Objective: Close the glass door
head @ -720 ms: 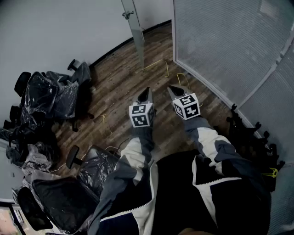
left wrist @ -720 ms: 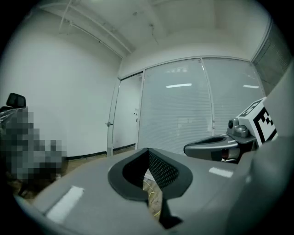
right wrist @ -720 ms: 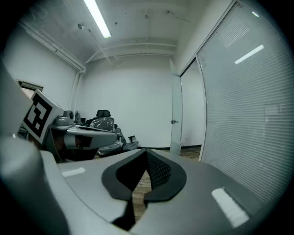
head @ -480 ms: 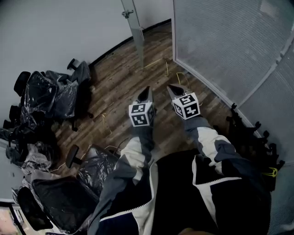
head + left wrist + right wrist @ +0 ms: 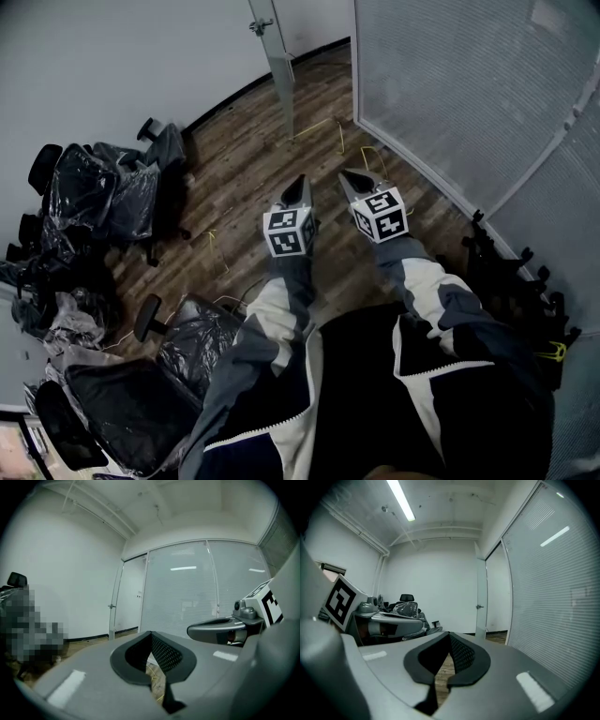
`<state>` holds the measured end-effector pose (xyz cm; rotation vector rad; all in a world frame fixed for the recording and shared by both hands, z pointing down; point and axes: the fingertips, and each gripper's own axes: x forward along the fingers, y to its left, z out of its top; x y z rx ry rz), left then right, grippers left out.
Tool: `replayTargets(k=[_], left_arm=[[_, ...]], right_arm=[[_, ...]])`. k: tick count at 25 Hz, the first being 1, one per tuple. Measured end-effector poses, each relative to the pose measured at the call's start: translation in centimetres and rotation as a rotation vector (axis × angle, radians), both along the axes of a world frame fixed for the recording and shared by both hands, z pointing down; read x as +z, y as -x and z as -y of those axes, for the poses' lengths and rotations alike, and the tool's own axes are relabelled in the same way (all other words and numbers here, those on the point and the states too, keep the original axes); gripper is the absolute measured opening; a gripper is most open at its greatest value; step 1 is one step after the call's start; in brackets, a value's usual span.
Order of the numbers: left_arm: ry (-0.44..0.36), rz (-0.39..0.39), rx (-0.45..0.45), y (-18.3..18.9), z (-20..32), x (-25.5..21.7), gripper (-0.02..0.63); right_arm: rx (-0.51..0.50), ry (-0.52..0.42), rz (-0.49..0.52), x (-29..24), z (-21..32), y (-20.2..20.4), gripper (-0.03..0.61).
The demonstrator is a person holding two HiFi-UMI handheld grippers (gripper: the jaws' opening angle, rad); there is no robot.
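Right tongs (image 5: 352, 175) are closed; glass door (image 5: 279, 75) seems ajar

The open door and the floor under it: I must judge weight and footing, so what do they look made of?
The tall narrow door leaf looks like frosted glass: pale, translucent, frameless, with a small metal-looking handle. The brown plank floor looks like wood or wood-print laminate: grain and board seams show under a dull sheen; which one I cannot tell.

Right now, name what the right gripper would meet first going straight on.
Nothing near: the right gripper faces open wooden floor, then probably the glass door or the white wall beside it.
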<state>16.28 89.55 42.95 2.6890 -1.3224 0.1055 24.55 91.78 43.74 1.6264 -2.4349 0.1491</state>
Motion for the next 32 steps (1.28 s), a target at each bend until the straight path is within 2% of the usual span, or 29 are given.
replayTargets(k=[15,23,28,32], left_arm=[[-0.041,0.037,-0.056,3.1,0.8,-0.2,0.005],[-0.073,0.079,-0.094,6.1,1.9,0.3,0.005],[-0.088,0.109,-0.12,7.0,4.4,0.8,0.005],[-0.051,0.127,-0.139,6.7,8.6,2.6,0.005]], right_arm=[[-0.031,-0.001,-0.009,0.0,1.6,2.5,0.005],[-0.127,-0.028,-0.036,0.1,3.8,5.2,0.005],[-0.194,-0.047,-0.031,0.8,7.0,5.5,0.005],[-0.236,-0.029,-0.025,2.3,11.9,4.5,0.005]])
